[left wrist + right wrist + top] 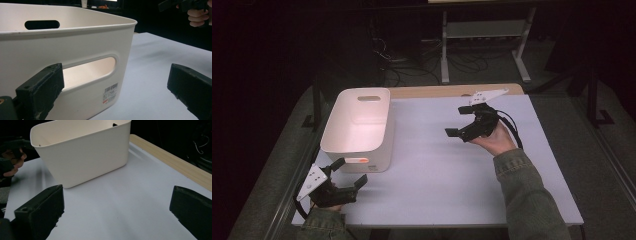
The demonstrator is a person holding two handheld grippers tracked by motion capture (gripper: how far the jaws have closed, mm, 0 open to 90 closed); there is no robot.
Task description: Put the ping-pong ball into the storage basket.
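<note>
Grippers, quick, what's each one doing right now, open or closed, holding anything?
Left gripper: jaws open, holding nothing, beside the white plastic bin.
Right gripper: jaws open, holding nothing, above the white table.

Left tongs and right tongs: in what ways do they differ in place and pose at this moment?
The left tongs sit low at the near left table corner, right beside the bin; the right tongs are held higher over the table's right half, apart from the bin. The left tongs face the bin's handle slot and label; the right tongs face its plain long side. Both stand open and hold nothing.
</note>
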